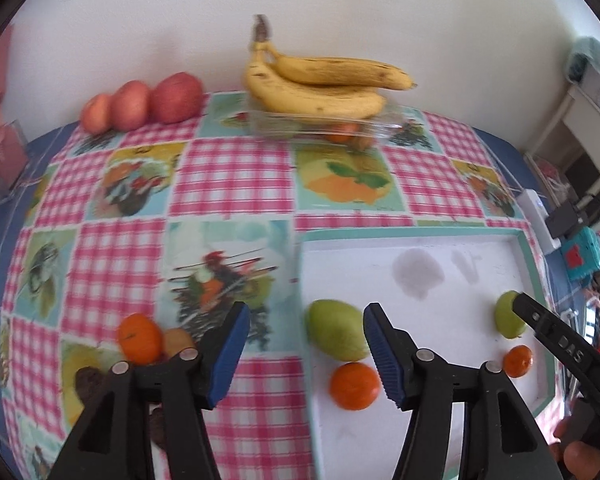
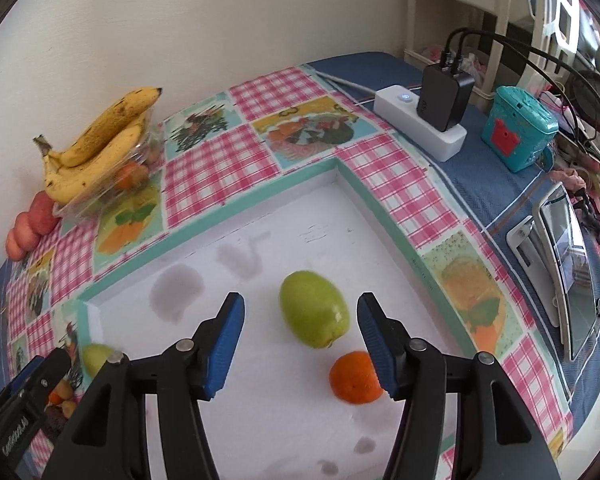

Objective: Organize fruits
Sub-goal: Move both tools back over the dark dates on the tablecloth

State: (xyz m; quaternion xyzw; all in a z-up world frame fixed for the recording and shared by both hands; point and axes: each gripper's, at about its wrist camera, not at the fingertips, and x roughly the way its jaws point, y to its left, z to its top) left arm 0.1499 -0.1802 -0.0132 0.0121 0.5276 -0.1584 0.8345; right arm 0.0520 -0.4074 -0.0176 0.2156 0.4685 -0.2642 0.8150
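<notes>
A white tray (image 2: 260, 420) with a teal rim holds two green fruits and two oranges. My right gripper (image 2: 301, 300) is open, and one green fruit (image 2: 314, 308) lies between its fingertips, with gaps on both sides. An orange (image 2: 354, 378) sits by its right finger. My left gripper (image 1: 306, 308) is open over the tray's left rim (image 1: 306, 280), and the other green fruit (image 1: 336, 334) and an orange (image 1: 354, 386) are just inside its right finger. Outside the tray, another orange (image 1: 140, 338) lies on the cloth beside the left finger.
Bananas (image 1: 320, 84) rest on a clear plastic box (image 1: 324, 126) at the back, with red apples (image 1: 176, 98) to their left. A white power strip (image 2: 420, 128) with a black charger, a teal box (image 2: 520, 128) and a tablet (image 2: 564, 272) line the table's right side.
</notes>
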